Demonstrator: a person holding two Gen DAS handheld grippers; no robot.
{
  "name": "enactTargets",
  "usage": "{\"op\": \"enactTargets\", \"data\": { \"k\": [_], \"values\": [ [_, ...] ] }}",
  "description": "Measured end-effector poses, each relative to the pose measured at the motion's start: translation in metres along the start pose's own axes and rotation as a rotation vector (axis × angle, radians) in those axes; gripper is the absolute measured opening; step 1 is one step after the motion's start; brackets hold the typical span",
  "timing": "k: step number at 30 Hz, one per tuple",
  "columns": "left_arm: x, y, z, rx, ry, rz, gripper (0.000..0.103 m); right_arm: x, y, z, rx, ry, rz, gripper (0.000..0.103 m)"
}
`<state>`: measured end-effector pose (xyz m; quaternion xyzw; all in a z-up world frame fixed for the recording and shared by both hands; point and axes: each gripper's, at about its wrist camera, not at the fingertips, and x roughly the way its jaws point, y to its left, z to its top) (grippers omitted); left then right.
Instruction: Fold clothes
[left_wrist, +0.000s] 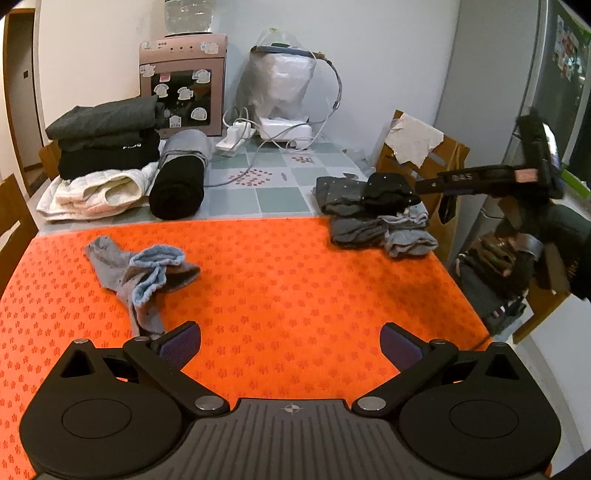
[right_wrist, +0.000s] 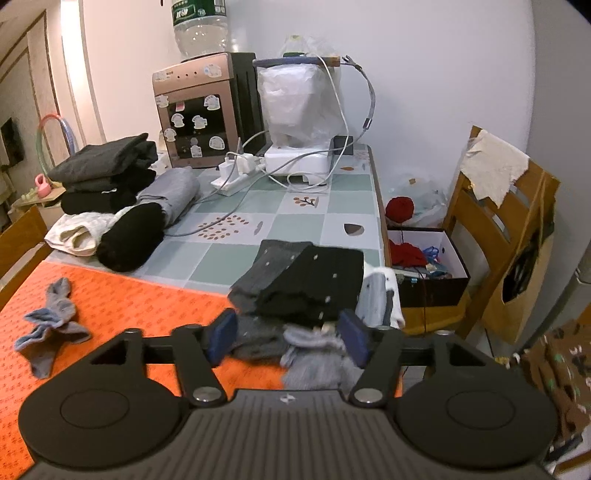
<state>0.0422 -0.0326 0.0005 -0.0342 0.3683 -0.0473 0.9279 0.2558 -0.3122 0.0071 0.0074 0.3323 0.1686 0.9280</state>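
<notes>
A crumpled pair of grey socks with light-blue cuffs (left_wrist: 142, 275) lies on the orange mat (left_wrist: 280, 273), ahead and left of my left gripper (left_wrist: 290, 341), which is open and empty above the mat. The socks also show in the right wrist view (right_wrist: 48, 325) at far left. A pile of folded grey and black socks (left_wrist: 373, 214) sits at the mat's far right corner. My right gripper (right_wrist: 290, 338) is open and empty, hovering just above and in front of that pile (right_wrist: 306, 288). The right gripper also shows in the left wrist view (left_wrist: 491, 179), at the right edge.
Folded dark clothes stacked on a white garment (left_wrist: 105, 147) and a black roll (left_wrist: 177, 186) stand at the back left. A pink water dispenser (left_wrist: 183, 88), a power strip with cables (left_wrist: 236, 138) and a bagged appliance (left_wrist: 277, 81) stand behind. Wooden chairs (right_wrist: 506, 229) and a box (right_wrist: 428, 266) are right of the table.
</notes>
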Motion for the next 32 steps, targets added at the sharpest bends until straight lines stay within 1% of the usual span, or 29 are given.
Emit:
{"op": "enactTargets", "data": {
  "k": [6,8,10,16,21,25,32],
  "values": [
    [-0.007,0.012,-0.008,0.005,0.034,-0.037,0.103,-0.044,0.027,-0.027,0.045,0.018,-0.034,0.074],
    [-0.009,0.017,-0.011,0.015,0.033,-0.051,0.103,-0.058,0.039,-0.037,0.054,0.025,-0.050,0.076],
    [-0.011,0.023,-0.015,0.034,0.033,-0.066,0.103,-0.071,0.052,-0.047,0.064,0.034,-0.065,0.082],
    [-0.016,0.039,-0.021,0.101,0.039,-0.092,0.103,-0.100,0.092,-0.081,0.115,0.065,-0.119,0.086],
    [-0.023,0.053,-0.023,0.173,0.040,-0.109,0.103,-0.116,0.128,-0.109,0.165,0.084,-0.165,0.086],
    [-0.026,0.065,-0.027,0.210,0.051,-0.127,0.103,-0.124,0.153,-0.127,0.193,0.095,-0.189,0.086],
    [-0.035,0.081,-0.037,0.240,0.049,-0.163,0.103,-0.131,0.194,-0.148,0.236,0.099,-0.211,0.086]
  ]
}}
